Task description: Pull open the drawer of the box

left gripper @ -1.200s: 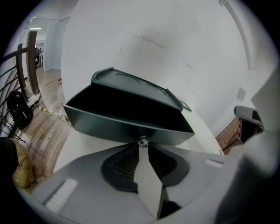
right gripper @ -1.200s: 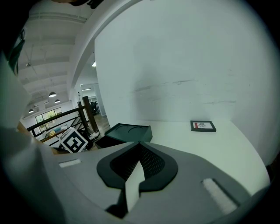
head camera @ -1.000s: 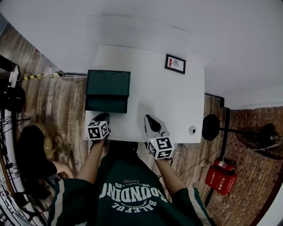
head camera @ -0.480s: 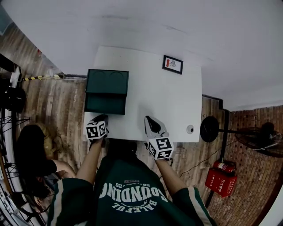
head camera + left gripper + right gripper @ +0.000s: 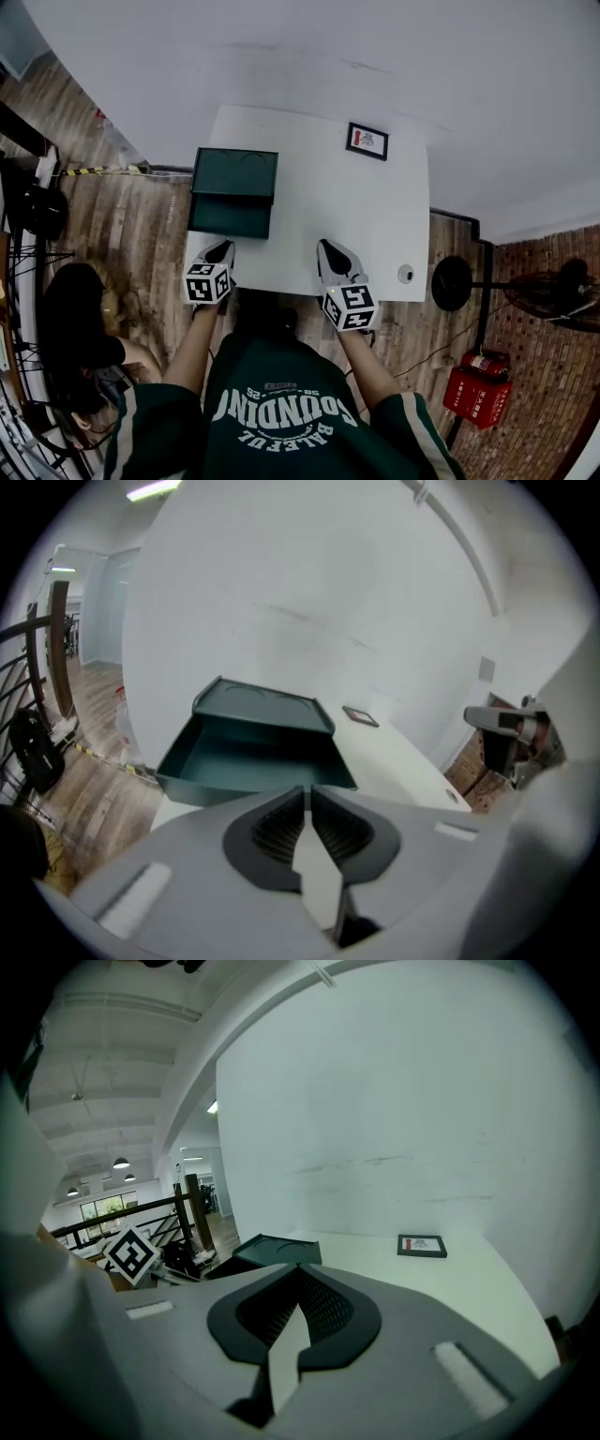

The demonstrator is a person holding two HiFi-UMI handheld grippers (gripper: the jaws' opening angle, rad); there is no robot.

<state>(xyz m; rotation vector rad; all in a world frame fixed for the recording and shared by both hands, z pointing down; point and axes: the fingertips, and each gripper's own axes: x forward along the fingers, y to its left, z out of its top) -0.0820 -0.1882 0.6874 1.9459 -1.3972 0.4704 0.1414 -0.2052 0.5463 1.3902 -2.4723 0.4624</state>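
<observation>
A dark green box (image 5: 235, 172) sits at the left edge of the white table (image 5: 356, 216), its drawer (image 5: 230, 217) pulled out toward me and empty inside. My left gripper (image 5: 223, 249) hovers just in front of the drawer, shut with nothing between its jaws. My right gripper (image 5: 328, 249) is over the table's front edge, further right and apart from the box, also shut and empty. The left gripper view shows the open drawer (image 5: 251, 759) straight ahead of the left gripper (image 5: 307, 790). In the right gripper view the box (image 5: 277, 1249) lies ahead and left of the right gripper (image 5: 299, 1268).
A small framed picture (image 5: 367, 141) lies at the table's back right, and a small round object (image 5: 405, 274) at its front right corner. A person (image 5: 75, 328) sits on the wooden floor at the left. A round-based stand (image 5: 452, 281) and a red extinguisher (image 5: 478, 398) are at the right.
The head view has shifted slightly. Both grippers stay shut near the table's front edge, the right one a touch further right. The drawer stands open as before.
</observation>
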